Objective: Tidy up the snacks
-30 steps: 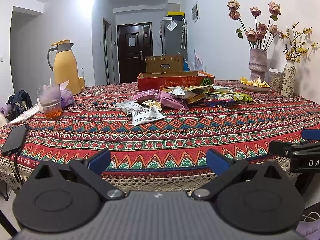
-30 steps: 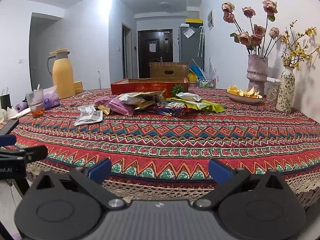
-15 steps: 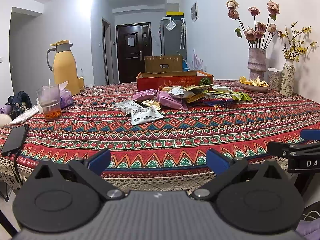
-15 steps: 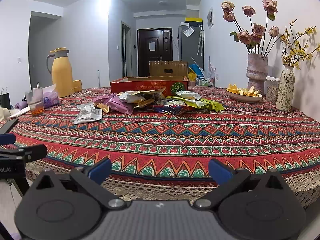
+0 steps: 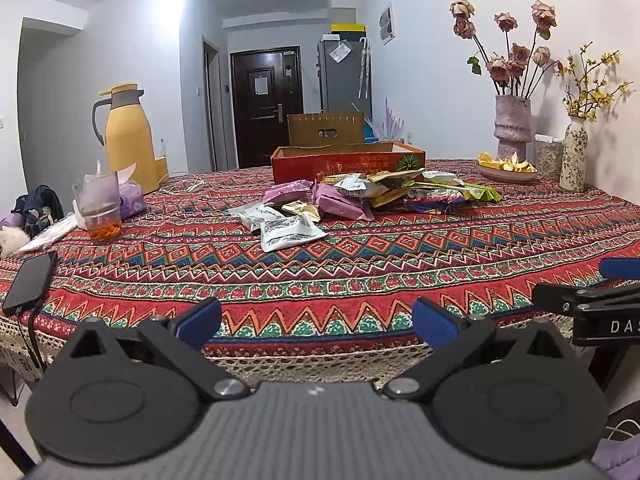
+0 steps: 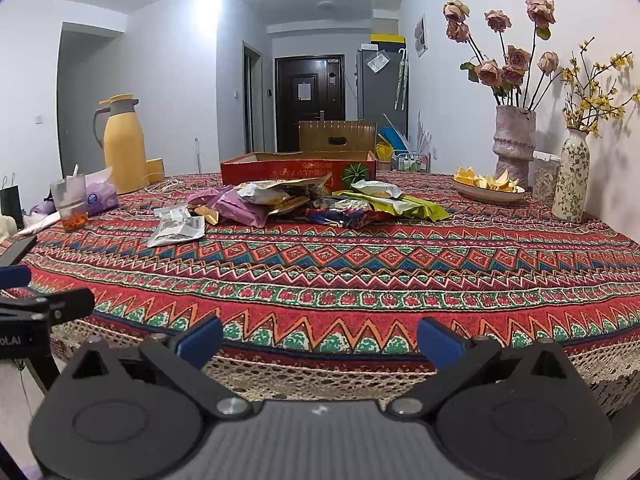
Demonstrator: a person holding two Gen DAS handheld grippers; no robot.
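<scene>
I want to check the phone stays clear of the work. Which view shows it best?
The left wrist view: the black phone lies whole at the table's left edge, cable attached. The right wrist view catches only its dark corner at the frame's left edge.

The cloth (image 5: 360,264) over my counter runs in red, green, blue and orange zigzag and diamond bands, edged with cream lace. My left hand-held gripper (image 5: 316,318) is black with blue fingertips (image 5: 200,317), and so is my right hand-held gripper (image 6: 318,334). Beside the red box (image 5: 344,162) with its green melon print lie purple (image 5: 340,204), white (image 5: 288,234), gold and lime-green snack packets (image 6: 400,202). Left of the box stands a yellow jug (image 5: 128,140) with a grey top.
</scene>
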